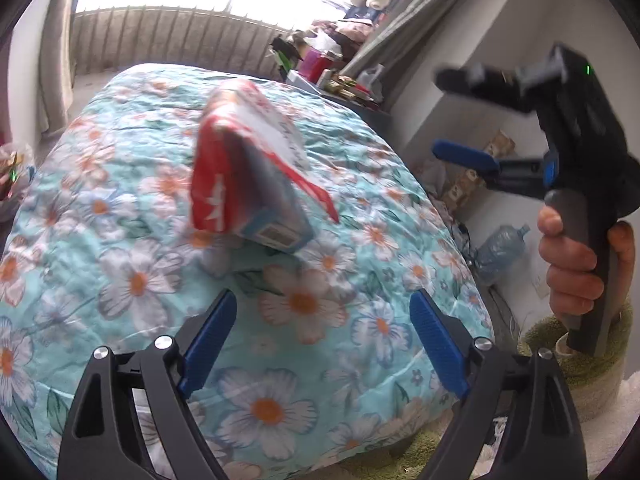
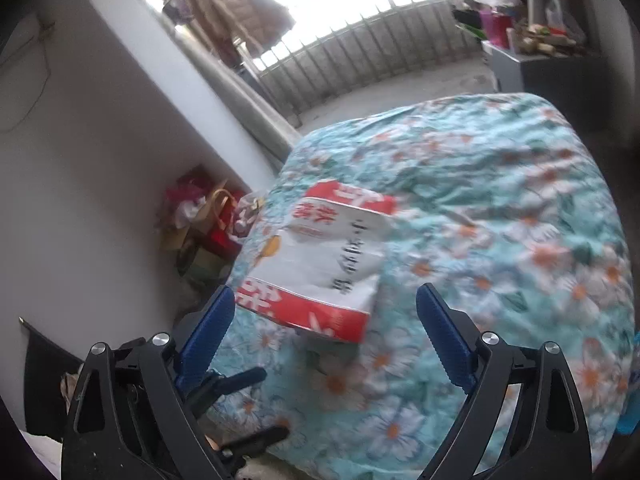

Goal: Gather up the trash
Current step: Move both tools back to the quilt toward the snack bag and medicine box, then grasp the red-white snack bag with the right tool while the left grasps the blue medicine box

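One red-and-white packet (image 1: 248, 168) lies, apparently, on one floral quilt (image 1: 120, 280). Left gripper (image 1: 324, 344) and right gripper (image 2: 326, 336) gape wide, holding nothing.

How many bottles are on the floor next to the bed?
1. A clear plastic bottle lies on the floor by the wall, beside the flowered bed, in the left wrist view. More may be hidden behind the bed or clutter.

Carton (image 2: 320, 264): glossy printed card, red and white. Bedcover (image 1: 120, 208): wrinkled floral cloth, matt. Left tongs (image 1: 323, 344): ribbed blue plastic pads, matt black frame.
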### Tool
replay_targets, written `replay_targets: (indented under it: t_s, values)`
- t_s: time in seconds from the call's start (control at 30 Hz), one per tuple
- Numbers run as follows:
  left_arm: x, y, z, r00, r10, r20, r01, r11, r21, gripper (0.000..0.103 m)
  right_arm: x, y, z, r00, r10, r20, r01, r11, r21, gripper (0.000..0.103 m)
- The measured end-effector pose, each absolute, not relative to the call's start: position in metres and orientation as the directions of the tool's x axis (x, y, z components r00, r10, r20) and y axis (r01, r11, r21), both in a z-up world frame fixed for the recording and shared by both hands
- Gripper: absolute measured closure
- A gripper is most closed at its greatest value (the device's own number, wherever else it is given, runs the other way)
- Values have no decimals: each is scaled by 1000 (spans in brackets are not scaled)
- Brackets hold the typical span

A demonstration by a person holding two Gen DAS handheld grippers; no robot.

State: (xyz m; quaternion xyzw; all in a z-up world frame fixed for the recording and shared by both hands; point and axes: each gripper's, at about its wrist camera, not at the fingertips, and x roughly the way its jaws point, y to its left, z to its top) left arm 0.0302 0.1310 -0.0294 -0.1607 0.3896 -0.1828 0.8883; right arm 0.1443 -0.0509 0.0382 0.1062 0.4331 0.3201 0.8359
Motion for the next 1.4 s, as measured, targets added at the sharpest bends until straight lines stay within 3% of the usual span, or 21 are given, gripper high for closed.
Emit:
replay_targets:
  t_s: [0.23, 0.33, 0.4, 0.47, 0.67, 0.9, 1.13, 1.23, 1.33, 1.4]
  values:
    - [21, 175, -38, 662, -390, -640, 99, 892, -441, 17, 133, 50, 23, 468, 482, -741, -581, 799, 153, 14]
    - [18, 192, -45, 668, -364, -650, 46, 891, -452, 17, 129, 71, 3, 500, 397, -770, -595, 803, 27, 18]
    - [16, 202, -47, 672, -353, -651, 22, 888, -459, 17, 127, 84, -9, 544, 311, -780, -588, 804, -90, 30]
    - [13, 212, -49, 678, -339, -652, 0, 887, -461, 17, 128, 85, -14, 555, 277, -785, -575, 809, -122, 54]
    - [11, 219, -50, 688, -330, -647, -11, 886, -464, 17, 136, 50, 15, 539, 420, -730, -543, 836, 80, 81]
    - [24, 201, -32, 698, -360, -619, 55, 889, -455, 17, 149, -39, 59, 454, 738, -500, -509, 675, 534, 84]
    - [42, 173, 3, 729, -435, -529, 182, 867, -464, 17, 139, -147, 32, 393, 859, -328, -321, 462, 827, 85]
    - [55, 147, 17, 717, -506, -479, 275, 838, -472, 27, 124, -182, -4, 384, 857, -344, -181, 435, 882, 85]
    - [68, 110, 23, 666, -581, -469, 375, 803, -462, 40, 107, -207, -36, 396, 819, -416, -51, 472, 880, 85]
    - [74, 83, 20, 633, -609, -478, 430, 790, -437, 51, 97, -220, -53, 407, 814, -415, 13, 449, 894, 85]
